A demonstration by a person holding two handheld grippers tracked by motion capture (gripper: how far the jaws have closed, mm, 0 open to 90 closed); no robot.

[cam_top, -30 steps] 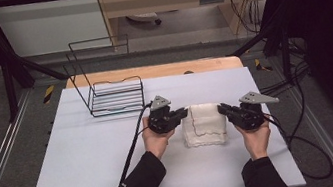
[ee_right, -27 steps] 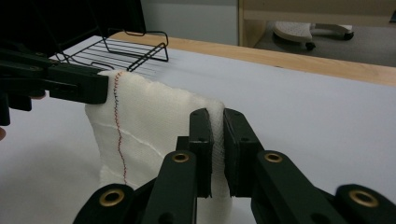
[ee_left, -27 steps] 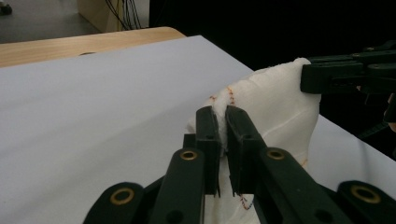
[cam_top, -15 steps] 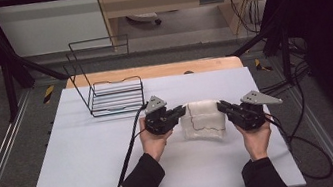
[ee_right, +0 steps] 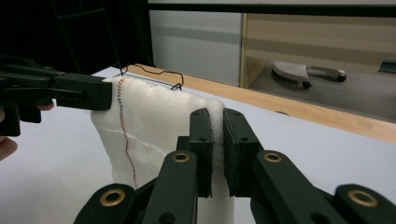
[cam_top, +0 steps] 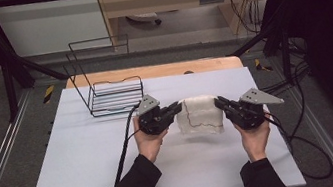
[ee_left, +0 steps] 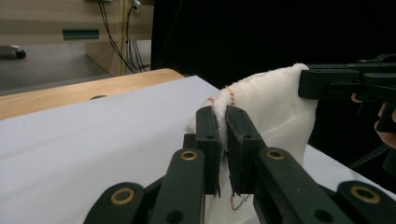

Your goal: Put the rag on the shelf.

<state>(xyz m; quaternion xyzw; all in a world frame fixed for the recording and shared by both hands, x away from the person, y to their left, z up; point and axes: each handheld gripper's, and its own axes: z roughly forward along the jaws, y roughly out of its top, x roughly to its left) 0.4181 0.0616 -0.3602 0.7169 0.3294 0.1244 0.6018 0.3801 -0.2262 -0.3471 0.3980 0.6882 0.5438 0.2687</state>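
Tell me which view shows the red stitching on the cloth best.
The right gripper view: the stitching runs in a long line down the hanging cloth. The left gripper view shows short bits of it; the high view shows a thin, faint line.

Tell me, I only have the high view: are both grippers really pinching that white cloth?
Observer: Yes. The left gripper has its jaws shut on the cloth edge, fabric squeezed between them.
Operator: And the other one?
Observer: The right gripper is shut on the opposite top edge; the weave shows between its jaws.
Operator: What are those dark lines on the cloth?
Observer: Up close they are stitches, red and dark thread, running down the cloth near the left gripper.
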